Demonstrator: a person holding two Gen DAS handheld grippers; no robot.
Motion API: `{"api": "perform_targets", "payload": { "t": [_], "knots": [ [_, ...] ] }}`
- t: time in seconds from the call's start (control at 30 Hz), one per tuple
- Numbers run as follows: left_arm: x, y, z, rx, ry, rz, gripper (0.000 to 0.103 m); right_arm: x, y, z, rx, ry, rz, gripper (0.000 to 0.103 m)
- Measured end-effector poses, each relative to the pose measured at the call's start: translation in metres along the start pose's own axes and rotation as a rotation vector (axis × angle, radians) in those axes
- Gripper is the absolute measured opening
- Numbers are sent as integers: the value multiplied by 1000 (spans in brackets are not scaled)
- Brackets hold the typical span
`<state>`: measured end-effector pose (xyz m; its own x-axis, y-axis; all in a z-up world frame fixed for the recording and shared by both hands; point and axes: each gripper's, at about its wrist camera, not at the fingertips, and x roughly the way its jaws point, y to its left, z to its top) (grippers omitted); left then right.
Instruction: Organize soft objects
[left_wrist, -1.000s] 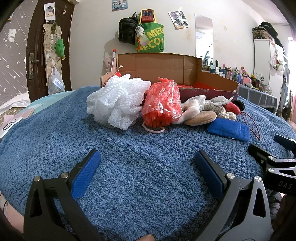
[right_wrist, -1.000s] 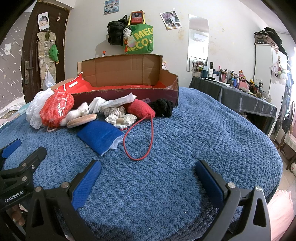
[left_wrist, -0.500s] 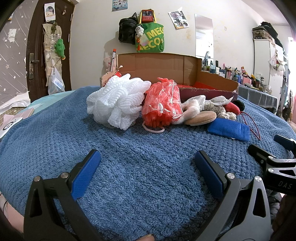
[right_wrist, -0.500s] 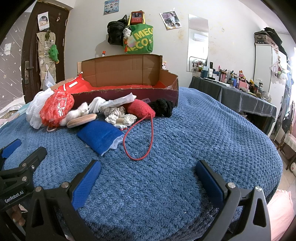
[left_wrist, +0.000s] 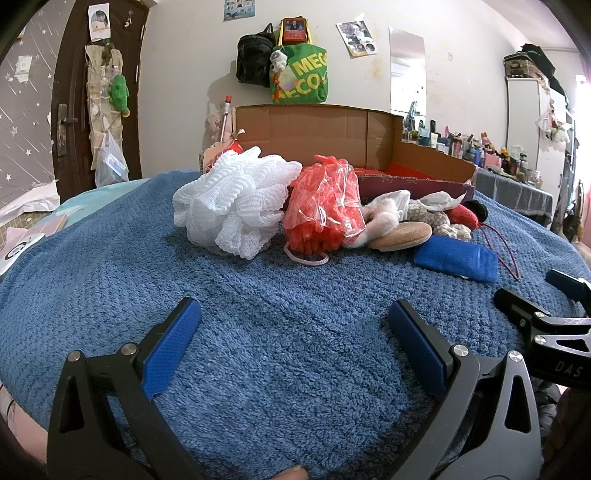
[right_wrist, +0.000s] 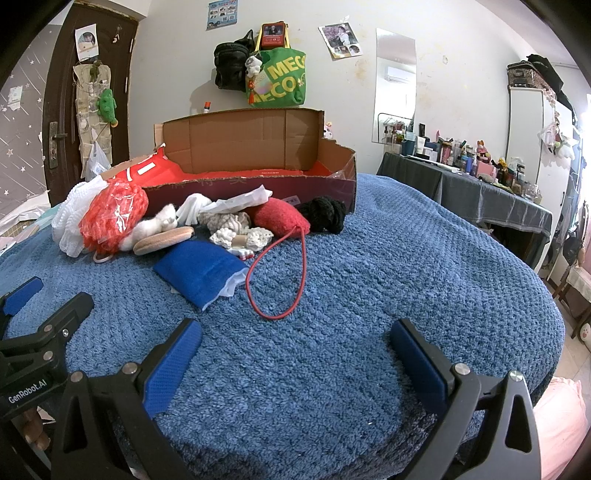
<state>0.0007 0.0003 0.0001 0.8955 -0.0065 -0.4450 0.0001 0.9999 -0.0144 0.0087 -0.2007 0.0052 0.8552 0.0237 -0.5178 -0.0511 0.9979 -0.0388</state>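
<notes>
1. I cannot see all of the soft things. The white mesh puff (right_wrist: 70, 221) is mostly hidden behind the red mesh puff (right_wrist: 110, 218) in my right view, and the small cream knitted bits (right_wrist: 229, 227) are tangled, so I cannot tell how many there are.
2. The inside of the cardboard box (right_wrist: 243, 147) is partly hidden by its front wall. I only see red on the bottom.
3. My left gripper (left_wrist: 291, 317) sits low over the blue towel surface (left_wrist: 277, 369). Its blue pads are wide apart and hold nothing.
4. My right gripper (right_wrist: 295, 339) is low over the same surface, just beside the left one. It is wide apart too and holds nothing.
5. Both point toward the pile, which lies in a row along the front of the box.
6. The blue cloth pad (right_wrist: 199, 271) lies flat at the near edge of the pile, its long side running from left back to right front.
7. The red knitted pouch (right_wrist: 280, 219) lies against the black yarn ball (right_wrist: 325, 214). Its red cord loop (right_wrist: 280, 280) stretches toward my right gripper.
8. The round tan pad (left_wrist: 402, 236) lies flat, leaning on the fluffy white thing (left_wrist: 384, 214).
</notes>
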Motion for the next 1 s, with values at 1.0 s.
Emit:
{"api": "perform_targets", "payload": {
  "t": [1.0],
  "knots": [
    [14, 48, 89, -34, 24, 8, 103, 21, -23, 84, 57, 14, 24, 103]
  ]
}}
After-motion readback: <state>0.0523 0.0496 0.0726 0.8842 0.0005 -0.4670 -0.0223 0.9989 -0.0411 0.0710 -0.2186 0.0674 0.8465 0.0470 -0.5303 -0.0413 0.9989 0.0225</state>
